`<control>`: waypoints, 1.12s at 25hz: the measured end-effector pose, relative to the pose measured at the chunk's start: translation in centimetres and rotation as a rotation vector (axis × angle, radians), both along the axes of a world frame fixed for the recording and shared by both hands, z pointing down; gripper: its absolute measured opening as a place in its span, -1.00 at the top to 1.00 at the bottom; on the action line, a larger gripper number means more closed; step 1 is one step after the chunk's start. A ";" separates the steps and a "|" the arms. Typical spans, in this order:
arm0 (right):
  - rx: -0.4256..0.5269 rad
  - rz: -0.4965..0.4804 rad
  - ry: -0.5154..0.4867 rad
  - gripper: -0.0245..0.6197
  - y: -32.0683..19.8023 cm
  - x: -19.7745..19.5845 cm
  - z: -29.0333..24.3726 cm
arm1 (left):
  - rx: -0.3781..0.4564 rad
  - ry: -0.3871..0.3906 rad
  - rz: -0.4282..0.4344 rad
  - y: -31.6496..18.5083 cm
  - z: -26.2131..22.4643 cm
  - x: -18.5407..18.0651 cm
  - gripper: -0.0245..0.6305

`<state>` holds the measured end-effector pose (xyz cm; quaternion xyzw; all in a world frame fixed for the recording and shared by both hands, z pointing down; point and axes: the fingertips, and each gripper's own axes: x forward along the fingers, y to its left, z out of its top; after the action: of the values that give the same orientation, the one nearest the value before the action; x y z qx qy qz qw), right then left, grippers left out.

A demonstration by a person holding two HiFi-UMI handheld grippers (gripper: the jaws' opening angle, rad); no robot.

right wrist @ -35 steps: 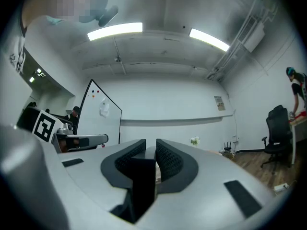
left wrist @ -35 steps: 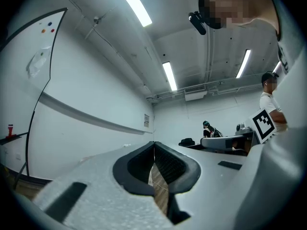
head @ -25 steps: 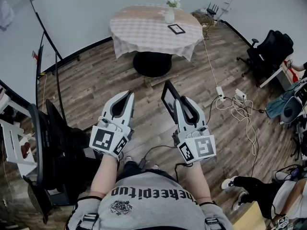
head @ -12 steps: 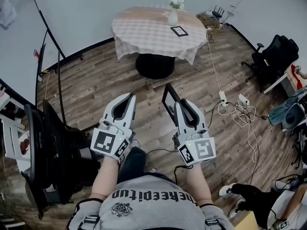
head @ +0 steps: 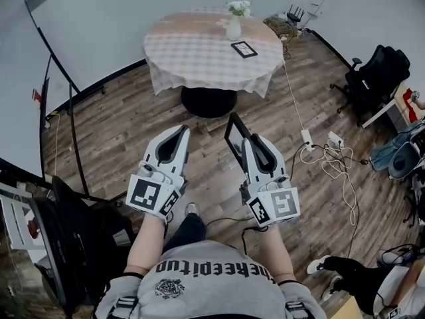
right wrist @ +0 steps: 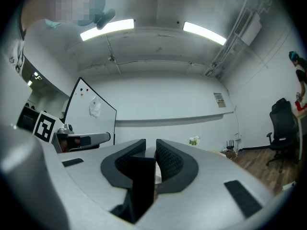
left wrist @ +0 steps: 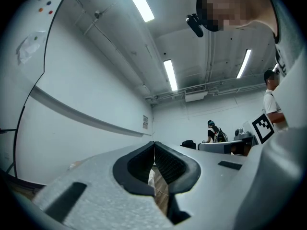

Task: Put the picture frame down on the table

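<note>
Right claw pinches picture frame, partly hidden; left claw pressed together.

1. At 12 o'clock, well ahead, a round tabletop under a checked cloth carries a vase of white flowers.
2. A small flat frame lies near the vase, at its 5 o'clock.
3. Near centre, the right gripper holds a dark picture frame on edge over the wood floor.
4. The left gripper sits at its 9 o'clock, apart from it, pointing toward 12.
5. A black office chair stands at 2 o'clock.
</note>
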<state>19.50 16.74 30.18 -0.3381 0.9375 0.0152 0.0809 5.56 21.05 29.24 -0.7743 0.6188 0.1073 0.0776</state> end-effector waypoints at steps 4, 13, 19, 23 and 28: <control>0.009 0.029 -0.004 0.70 -3.1 -2.7 -0.4 | 0.005 -0.004 0.032 -3.6 -0.4 -2.7 0.87; 0.001 0.083 -0.020 0.70 -8.2 -8.4 -0.5 | 0.013 -0.019 0.081 -9.4 -0.6 -8.6 0.87; -0.010 0.103 -0.016 0.70 -10.1 -9.7 0.0 | 0.003 -0.002 0.092 -11.7 0.3 -10.3 0.87; -0.019 0.110 -0.017 0.70 -12.0 -9.9 0.2 | -0.004 0.000 0.098 -13.4 0.7 -10.6 0.87; -0.026 0.104 -0.022 0.70 -14.9 -10.8 0.7 | -0.014 0.000 0.082 -16.0 1.2 -11.8 0.87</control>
<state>8.69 1.81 30.87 -0.3875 0.9179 0.0035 0.0861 -6.23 5.02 30.40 -0.7996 0.5872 0.1062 0.0678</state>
